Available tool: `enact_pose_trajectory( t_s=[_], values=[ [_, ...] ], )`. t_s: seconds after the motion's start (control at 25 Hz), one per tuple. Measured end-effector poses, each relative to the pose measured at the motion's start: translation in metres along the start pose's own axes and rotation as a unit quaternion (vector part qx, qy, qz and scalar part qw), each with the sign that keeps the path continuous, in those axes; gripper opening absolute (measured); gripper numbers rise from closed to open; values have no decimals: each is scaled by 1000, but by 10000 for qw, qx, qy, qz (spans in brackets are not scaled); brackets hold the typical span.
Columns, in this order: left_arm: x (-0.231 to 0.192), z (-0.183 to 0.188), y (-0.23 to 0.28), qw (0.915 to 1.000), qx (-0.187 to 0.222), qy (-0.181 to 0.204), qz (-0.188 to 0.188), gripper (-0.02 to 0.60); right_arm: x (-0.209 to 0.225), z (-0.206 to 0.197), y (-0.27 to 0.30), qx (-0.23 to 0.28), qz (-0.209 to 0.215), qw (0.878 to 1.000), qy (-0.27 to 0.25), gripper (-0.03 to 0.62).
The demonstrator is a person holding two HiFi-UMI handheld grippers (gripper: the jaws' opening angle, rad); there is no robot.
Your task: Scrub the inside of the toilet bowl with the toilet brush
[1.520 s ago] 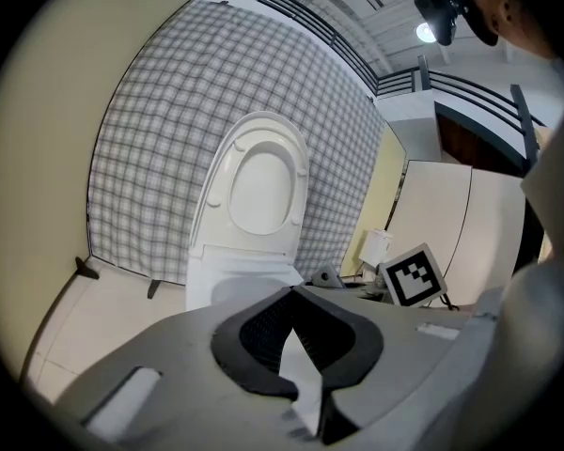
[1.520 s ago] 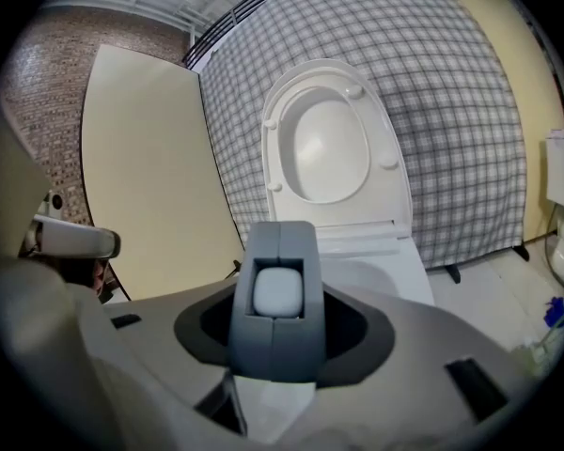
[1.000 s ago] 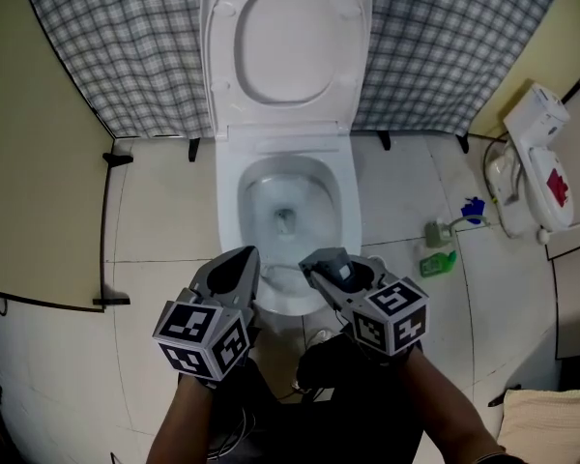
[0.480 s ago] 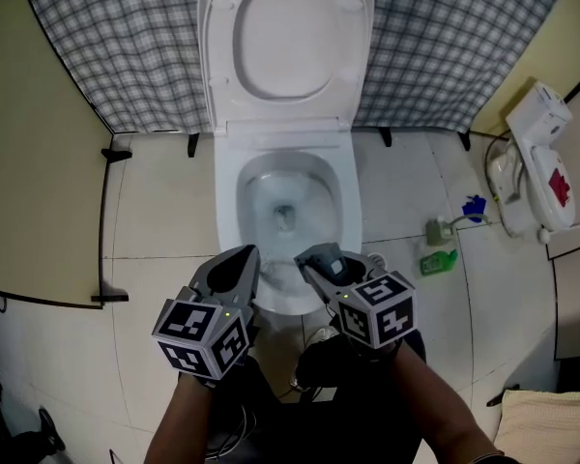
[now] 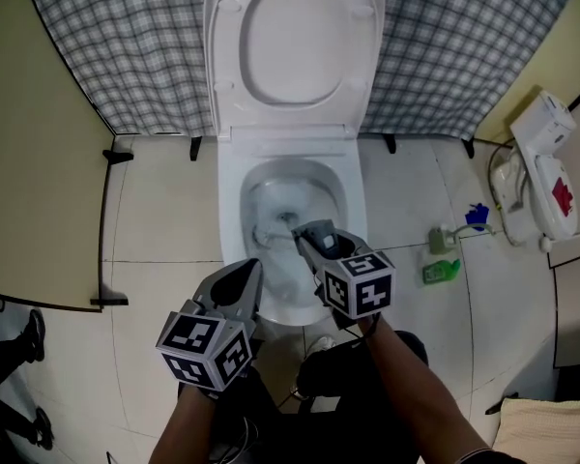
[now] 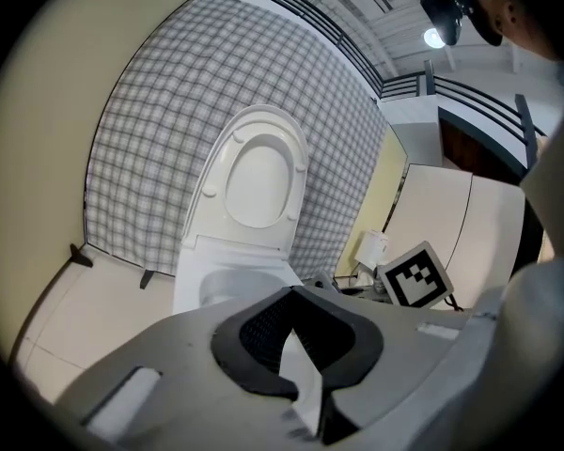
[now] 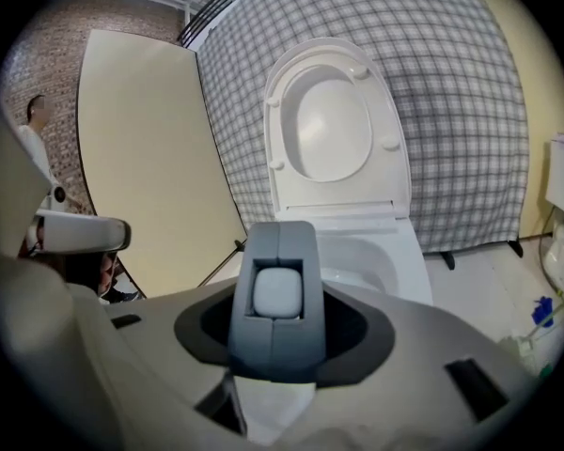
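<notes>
Brush handle (image 7: 277,292), grey-blue, sits clamped in the right tool (image 5: 311,238), which is angled down over the toilet bowl (image 5: 354,228), likely to push the head inside; the bristles aren't clear. The lid (image 5: 292,42) stands raised for access. The left tool (image 5: 246,272), jaws together and empty, hangs near the front rim.

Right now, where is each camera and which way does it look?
Head view: on the person's head, steeply down at the white ceramic toilet; forearms, left gripper, right gripper.
Left gripper view: on it, facing the toilet; shut jaws.
Right gripper view: likewise; jaws grip a grey brush handle.
All share the raised white lid.
</notes>
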State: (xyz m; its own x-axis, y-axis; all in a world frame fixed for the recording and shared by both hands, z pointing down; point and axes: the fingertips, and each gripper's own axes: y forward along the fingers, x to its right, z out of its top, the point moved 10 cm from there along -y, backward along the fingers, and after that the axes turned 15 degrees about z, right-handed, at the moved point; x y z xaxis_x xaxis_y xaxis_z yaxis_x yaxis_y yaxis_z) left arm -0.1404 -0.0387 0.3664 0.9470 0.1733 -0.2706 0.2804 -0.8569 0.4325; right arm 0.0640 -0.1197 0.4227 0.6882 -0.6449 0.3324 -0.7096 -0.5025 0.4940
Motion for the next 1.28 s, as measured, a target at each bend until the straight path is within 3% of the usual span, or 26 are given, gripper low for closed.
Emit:
enact_pose_trajectory(
  t_s=[0.4, 0.52, 0.8, 1.28],
  values=[
    [-1, -3, -1, 9999, -97, -19, 48, 9, 30, 53, 37, 641, -228, 9977, -54, 199],
    [-5, -3, -3, 9999, -98, -16, 89, 9, 35, 62, 43, 634, -284, 9976, -55, 199],
    [-6, 2, -10, 10000, -24, 0, 95, 9, 20, 44, 15, 433, -235, 9988, -58, 199],
    [11, 15, -31, 9995, 320, -41, -63, 9, -38, -9, -89, -347, 463, 9983, 58, 199]
  ],
)
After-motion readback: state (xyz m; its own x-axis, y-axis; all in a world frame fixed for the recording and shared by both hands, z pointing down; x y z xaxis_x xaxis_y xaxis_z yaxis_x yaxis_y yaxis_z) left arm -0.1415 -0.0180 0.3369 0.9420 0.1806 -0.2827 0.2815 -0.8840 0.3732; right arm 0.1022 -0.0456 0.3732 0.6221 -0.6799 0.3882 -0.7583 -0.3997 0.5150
